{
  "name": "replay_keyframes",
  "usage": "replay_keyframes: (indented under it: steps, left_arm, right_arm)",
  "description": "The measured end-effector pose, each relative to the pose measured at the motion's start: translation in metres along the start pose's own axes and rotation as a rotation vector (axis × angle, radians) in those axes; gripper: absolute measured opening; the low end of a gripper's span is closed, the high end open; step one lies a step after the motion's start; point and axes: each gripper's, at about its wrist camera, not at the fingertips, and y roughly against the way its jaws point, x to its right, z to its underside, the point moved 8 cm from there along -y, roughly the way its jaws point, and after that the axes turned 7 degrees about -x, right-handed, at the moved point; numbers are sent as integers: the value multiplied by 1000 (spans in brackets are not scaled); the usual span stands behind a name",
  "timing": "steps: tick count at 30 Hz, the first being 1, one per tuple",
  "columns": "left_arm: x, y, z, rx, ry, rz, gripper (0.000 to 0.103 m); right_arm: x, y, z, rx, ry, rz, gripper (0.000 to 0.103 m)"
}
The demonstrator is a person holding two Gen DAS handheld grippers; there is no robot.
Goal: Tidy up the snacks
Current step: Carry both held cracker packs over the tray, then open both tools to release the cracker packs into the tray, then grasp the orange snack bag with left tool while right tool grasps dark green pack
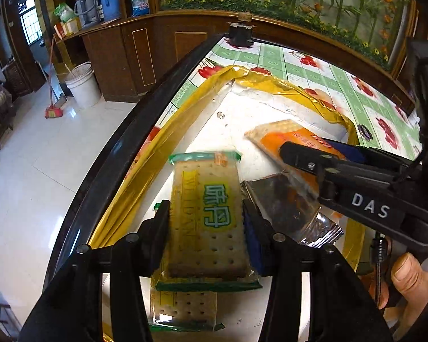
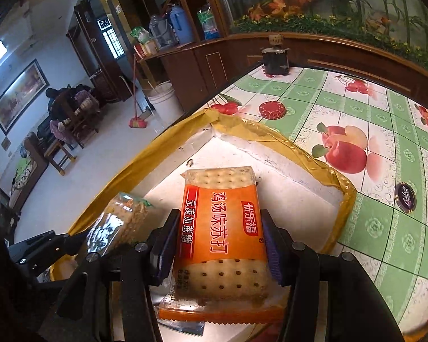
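The left hand-held gripper (image 1: 205,213) covers both long edges of the green cracker pack (image 1: 207,216), so pad contact cannot be told. A second cracker pack (image 1: 184,310) below it is half hidden. The dark foil packet (image 1: 285,208) has unreadable print. In the right wrist view, the green pack is blurred, and a blue wrapper's (image 2: 182,327) serrated edge is cut off by the bottom edge.

My left hand-held gripper (image 1: 207,213) straddles the green-labelled cracker pack (image 1: 207,216) above the white box (image 1: 242,108) with yellow-taped rim on the bench (image 1: 299,59), while my right hand-held gripper (image 1: 288,149) clamps the orange cracker pack (image 1: 282,134) beside it.
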Motion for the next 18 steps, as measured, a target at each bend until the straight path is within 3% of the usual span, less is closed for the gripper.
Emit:
replay_keyframes:
  steps: [2, 3, 7, 18]
  left_arm:
    - [0, 2, 2, 0, -4, -15, 74]
    - [-1, 4, 4, 2, -1, -31, 77]
    - [0, 12, 10, -5, 12, -1, 77]
    - [62, 52, 43, 45, -104, 99, 77]
  right_arm:
    - [1, -1, 2, -4, -10, -7, 57]
    - [2, 3, 4, 5, -14, -8, 58]
    - [8, 32, 16, 55, -36, -15, 71]
    - [53, 126, 91, 139, -109, 49, 76]
